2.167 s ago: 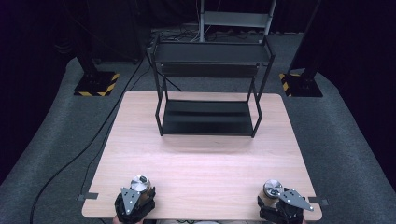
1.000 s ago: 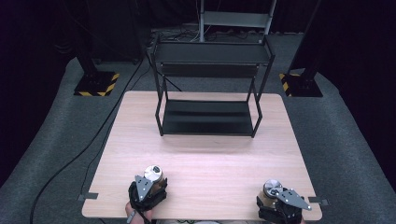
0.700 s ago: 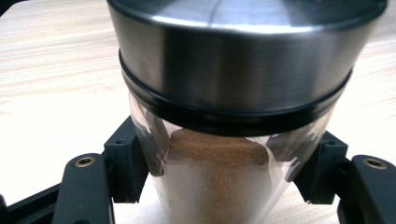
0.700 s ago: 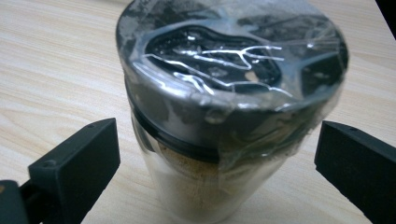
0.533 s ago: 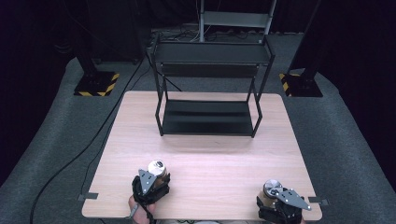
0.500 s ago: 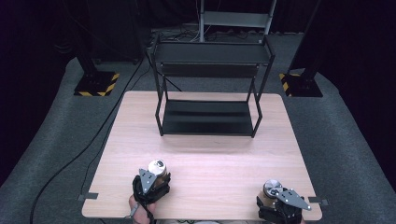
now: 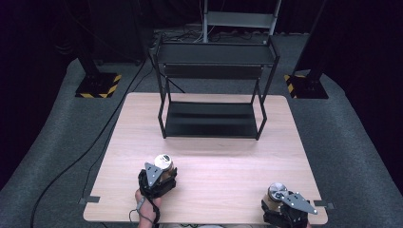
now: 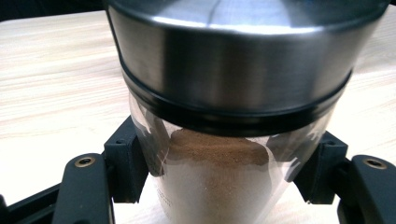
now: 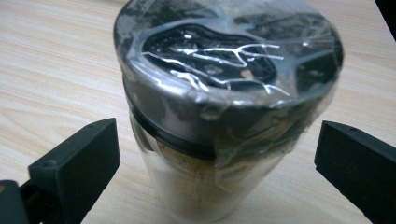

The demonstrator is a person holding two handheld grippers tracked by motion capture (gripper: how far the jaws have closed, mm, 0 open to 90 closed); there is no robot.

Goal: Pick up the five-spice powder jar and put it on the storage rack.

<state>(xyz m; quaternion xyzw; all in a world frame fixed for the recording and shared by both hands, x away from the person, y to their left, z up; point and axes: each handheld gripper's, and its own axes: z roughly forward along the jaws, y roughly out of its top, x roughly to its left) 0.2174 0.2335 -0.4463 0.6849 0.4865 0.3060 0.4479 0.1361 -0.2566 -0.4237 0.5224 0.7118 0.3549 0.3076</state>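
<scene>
**A:** so what's the left gripper [image 7: 160, 172] doing here? In its own view the jaws are pressing in on both sides of a spice jar [image 8: 229, 140] — glass body, brushed steel lid, brown powder inside. Looks clamped to me, pads [image 8: 125, 165] touching glass on both sides.

**B:** yeah, it's gripping just below the lid. From the high view that jar [image 7: 163, 162] is sitting over the near-left part of the table [image 7: 228, 166], in front of the black shelf rack [image 7: 211, 90]. Can't tell if it's lifted off the wood or not.

**A:** and the right gripper [image 7: 280, 202]?

**B:** jaws are standing wide apart around a second jar [image 9: 224, 116], the one with crinkly plastic wrap over its dark lid. Clear gaps on both sides, so it's holding nothing. That jar [image 7: 276, 192] is standing at the near-right corner.

**A:** so I'm guessing the left jar is heading for the rack?

**B:** that's my read, carry step. Next it's needing a forward reach, keeping the jar upright and clearing the rack's front posts before setting down on a shelf.
</scene>
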